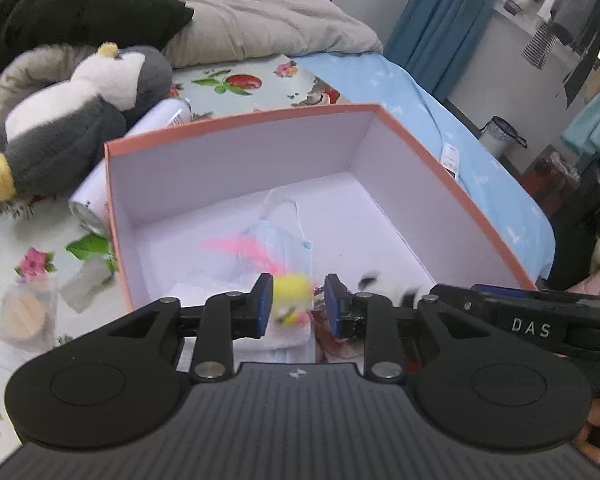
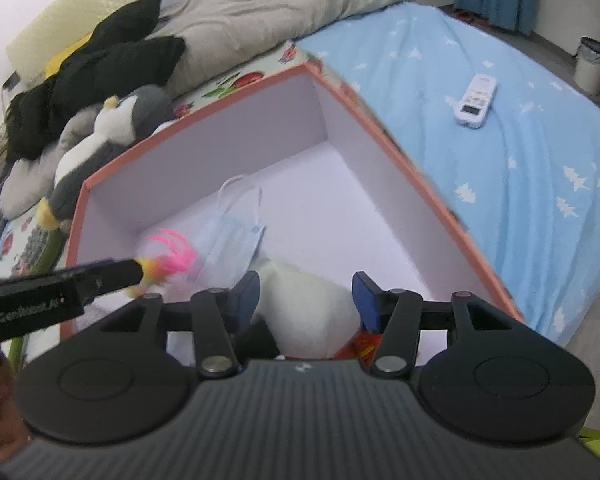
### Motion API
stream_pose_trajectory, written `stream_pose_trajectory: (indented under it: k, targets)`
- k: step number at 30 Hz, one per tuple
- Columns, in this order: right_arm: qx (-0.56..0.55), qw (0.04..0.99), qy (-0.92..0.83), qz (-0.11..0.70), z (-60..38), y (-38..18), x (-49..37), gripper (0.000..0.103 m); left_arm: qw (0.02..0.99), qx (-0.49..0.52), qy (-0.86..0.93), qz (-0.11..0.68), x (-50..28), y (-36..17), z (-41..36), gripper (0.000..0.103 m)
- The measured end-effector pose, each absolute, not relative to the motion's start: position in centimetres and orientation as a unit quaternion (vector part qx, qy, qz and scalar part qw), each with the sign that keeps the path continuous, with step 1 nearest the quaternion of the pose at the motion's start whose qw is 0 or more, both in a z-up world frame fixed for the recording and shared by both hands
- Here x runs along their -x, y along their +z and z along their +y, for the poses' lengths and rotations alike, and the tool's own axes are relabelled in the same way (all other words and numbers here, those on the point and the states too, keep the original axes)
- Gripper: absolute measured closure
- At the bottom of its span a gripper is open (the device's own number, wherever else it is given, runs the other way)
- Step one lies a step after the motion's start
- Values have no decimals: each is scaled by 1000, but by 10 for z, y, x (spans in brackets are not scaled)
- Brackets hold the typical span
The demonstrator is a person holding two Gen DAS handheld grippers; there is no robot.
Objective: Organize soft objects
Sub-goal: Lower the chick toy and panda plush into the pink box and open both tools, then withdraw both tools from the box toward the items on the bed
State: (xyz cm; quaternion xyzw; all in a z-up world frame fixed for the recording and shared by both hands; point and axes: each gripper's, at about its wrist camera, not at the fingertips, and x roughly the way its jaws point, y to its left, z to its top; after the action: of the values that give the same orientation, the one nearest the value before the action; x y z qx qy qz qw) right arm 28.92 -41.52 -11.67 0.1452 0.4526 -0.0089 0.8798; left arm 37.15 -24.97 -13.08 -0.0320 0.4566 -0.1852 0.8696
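Yellow feathered toy (image 1: 292, 294) between parted jaws, angled down over box (image 1: 236, 120)

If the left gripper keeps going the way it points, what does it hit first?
Probably the pale blue face mask on the floor of the orange-rimmed white box; the yellow pink-feathered toy sits between the left gripper fingers.

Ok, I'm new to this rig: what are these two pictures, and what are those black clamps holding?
Each black clamp is a handheld two-finger gripper with a camera looking along its fingers. One picture is from the left gripper, one from the right gripper. Both point into an orange-rimmed box on a bed; a face mask lies inside, a plush penguin beside it. The right one squeezes a white plush toy. A yellow pink-feathered toy sits between the left one's pads, a gap showing, so apparently loose.
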Motion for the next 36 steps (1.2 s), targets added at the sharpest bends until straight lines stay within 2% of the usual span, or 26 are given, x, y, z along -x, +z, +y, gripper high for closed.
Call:
stream_pose_trajectory:
  k: [10,22,36]
  targets:
    - [-149,894,13,422,-406,-82,-253,49,882,38,-202,423,-324,-89,-242,61]
    - [-157,921,16,356,-390,-23,-171,49,903,46,-221,366,-227,-22,-213,61]
    - [-148,929,30,337,-348,-3,-94,49,910,55,-216,350,-138,2,-162,61]
